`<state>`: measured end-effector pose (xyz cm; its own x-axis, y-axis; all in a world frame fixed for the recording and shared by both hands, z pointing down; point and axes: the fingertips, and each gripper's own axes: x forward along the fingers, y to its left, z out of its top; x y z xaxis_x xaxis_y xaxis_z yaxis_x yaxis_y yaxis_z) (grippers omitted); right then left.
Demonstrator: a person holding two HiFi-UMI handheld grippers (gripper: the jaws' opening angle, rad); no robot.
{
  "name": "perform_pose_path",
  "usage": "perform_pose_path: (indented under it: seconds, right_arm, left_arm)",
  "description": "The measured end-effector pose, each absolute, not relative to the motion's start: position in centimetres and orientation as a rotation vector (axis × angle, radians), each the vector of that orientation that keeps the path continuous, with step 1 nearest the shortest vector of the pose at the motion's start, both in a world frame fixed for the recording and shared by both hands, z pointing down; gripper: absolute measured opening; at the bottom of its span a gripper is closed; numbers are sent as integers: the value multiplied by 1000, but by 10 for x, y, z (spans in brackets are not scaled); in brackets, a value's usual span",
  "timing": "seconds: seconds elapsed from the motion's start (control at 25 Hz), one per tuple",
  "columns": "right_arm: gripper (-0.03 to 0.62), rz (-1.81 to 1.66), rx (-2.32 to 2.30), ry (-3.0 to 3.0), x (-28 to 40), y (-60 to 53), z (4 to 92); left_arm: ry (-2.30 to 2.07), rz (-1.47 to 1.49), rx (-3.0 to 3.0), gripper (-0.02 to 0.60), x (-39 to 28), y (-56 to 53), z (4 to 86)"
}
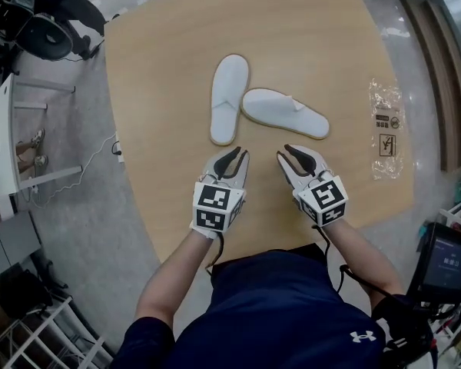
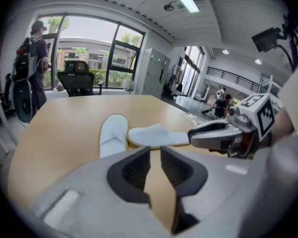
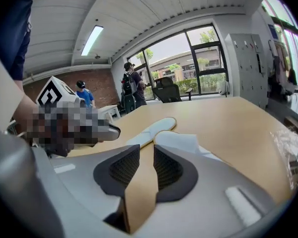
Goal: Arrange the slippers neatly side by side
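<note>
Left hand-held gripper (image 1: 237, 156) and right hand-held gripper (image 1: 287, 154) are both released. Their ribbed black pads stand a little apart in grey moulded shells, with only bare wood showing in the gap.

Two thin, flat white slippers with a tan edge trim lie on the surface (image 1: 177, 52). The lengthwise slipper (image 1: 230, 98) is a long oval with its long axis running straight away from the person. The crosswise slipper (image 1: 286, 114) meets its right edge about midway along and stretches off to the right at a slight slant, so the pair forms a rough T. Which end of either is the toe I cannot tell.

Both hand-held grippers sit just on the person's side of the lengthwise slipper, the left nearly below its near end. Well to its right lies a crinkled clear plastic wrapper (image 1: 386, 129). The surface is smooth pale wood with rounded corners, standing on a grey floor (image 1: 84, 221). Tall windows (image 2: 84, 48) light the room.
</note>
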<state>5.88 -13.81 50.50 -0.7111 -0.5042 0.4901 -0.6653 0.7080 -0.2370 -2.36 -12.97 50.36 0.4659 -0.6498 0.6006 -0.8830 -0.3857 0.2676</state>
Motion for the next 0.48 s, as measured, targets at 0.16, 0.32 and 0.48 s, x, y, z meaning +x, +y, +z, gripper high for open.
perform_pose_path:
  seconds: [0.16, 0.32, 0.48]
  right_arm:
    - [107, 468, 905, -2497, 65, -165, 509]
    - [147, 478, 915, -2442, 75, -193, 523]
    - [204, 392, 878, -2419, 70, -218, 521]
  left_arm:
    - [-1293, 568, 2125, 134, -34, -141, 516]
    - [-1300, 628, 2084, 146, -45, -154, 537]
    - [-1297, 669, 2079, 175, -62, -171, 539]
